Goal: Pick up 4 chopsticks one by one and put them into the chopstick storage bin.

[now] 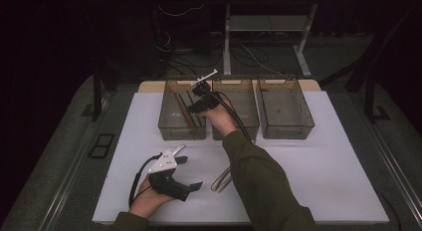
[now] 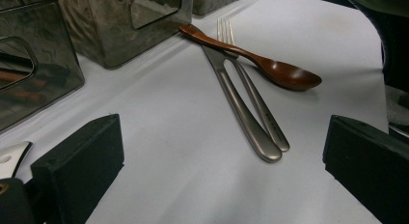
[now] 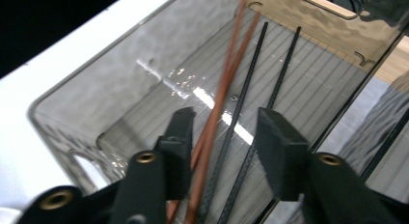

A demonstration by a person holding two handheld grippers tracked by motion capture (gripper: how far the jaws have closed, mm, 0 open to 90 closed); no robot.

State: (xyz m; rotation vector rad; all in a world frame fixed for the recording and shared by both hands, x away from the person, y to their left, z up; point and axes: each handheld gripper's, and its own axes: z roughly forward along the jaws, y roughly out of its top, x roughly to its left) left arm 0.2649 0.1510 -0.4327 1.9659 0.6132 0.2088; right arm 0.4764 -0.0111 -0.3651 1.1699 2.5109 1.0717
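Note:
My right gripper (image 3: 225, 115) hangs over the left clear bin (image 1: 169, 130), open, with nothing pressed between its pads. Below it a pair of brown chopsticks (image 3: 219, 98) and two black chopsticks (image 3: 255, 74) lie on the bin floor. In the high view this gripper (image 1: 193, 106) reaches into the bin from the right. My left gripper (image 1: 189, 173) rests near the table's front left, open and empty (image 2: 224, 132). Ahead of it on the white table lie a metal fork (image 2: 258, 108), a second metal utensil (image 2: 226, 84) and a wooden spoon (image 2: 284, 74) laid across them.
Two more clear bins, middle (image 1: 246, 133) and right (image 1: 287, 133), stand in a row with the left one at the back of the white table (image 1: 323, 166). The metal utensils (image 1: 221, 178) lie beside the person's right forearm. Cables and a desk frame lie beyond the table.

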